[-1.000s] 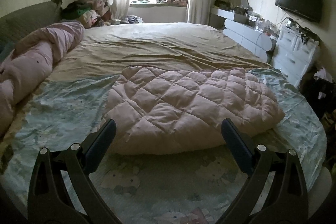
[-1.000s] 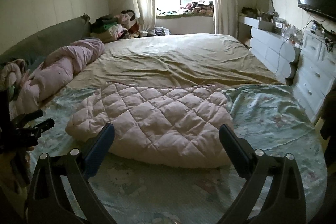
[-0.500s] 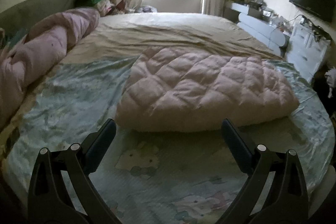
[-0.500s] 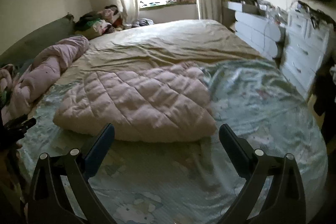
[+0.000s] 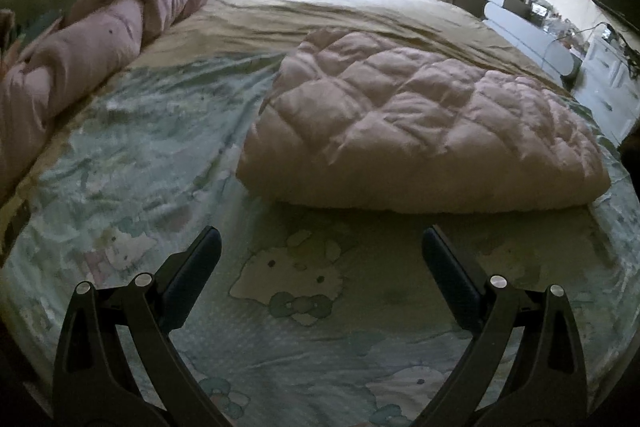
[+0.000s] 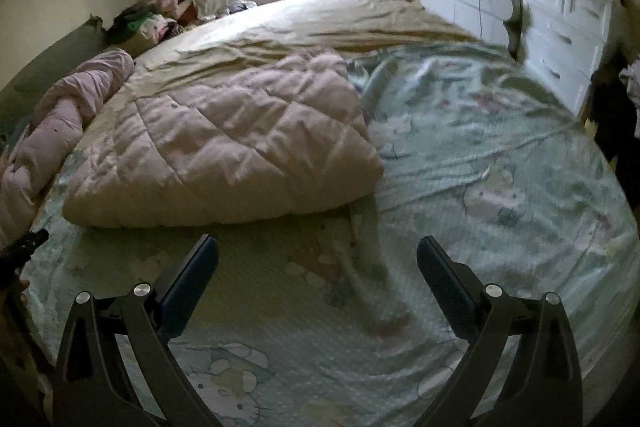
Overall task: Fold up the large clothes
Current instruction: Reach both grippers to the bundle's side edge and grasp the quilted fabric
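Both claws dropped nearer sheet, spread wide, empty; quilted garment ahead; dresser only in rt view

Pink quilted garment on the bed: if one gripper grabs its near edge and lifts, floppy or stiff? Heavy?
Probably floppy: the quilted garment lies in soft puffed folds, so a lifted edge would likely drape. Likely light for its bulk, given the puffy padding. It may slide on the sheet when pushed.

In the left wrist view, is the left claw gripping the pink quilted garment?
No, the left claw is open and empty above the printed sheet, short of the pink quilted garment.
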A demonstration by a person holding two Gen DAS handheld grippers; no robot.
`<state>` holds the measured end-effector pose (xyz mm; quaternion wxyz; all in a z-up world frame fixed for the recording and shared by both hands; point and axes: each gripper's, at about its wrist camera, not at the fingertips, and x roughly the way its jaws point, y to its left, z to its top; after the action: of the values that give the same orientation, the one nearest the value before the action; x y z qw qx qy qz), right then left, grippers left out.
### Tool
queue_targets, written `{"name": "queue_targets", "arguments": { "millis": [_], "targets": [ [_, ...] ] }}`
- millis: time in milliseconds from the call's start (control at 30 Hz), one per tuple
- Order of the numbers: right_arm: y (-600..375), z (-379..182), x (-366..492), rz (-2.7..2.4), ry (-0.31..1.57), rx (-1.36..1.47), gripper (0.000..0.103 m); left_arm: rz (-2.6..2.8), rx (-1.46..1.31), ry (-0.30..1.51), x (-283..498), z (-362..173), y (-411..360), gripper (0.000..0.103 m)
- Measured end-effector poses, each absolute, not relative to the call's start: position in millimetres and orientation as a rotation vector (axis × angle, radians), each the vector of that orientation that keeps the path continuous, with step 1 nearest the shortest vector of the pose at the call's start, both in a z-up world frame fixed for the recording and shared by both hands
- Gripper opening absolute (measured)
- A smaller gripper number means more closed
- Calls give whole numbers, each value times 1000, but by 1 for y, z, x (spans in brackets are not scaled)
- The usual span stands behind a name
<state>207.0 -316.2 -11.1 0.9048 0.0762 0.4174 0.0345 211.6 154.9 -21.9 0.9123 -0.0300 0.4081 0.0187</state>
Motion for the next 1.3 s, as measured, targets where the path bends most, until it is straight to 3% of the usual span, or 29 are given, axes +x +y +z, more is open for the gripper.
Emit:
{"name": "queue_targets", "arguments": {
  "millis": [1300],
  "targets": [
    [-363, -112, 365, 210, 1159, 810, 99, -71, -633, 1122, 331, -82, 235, 94]
  ]
}}
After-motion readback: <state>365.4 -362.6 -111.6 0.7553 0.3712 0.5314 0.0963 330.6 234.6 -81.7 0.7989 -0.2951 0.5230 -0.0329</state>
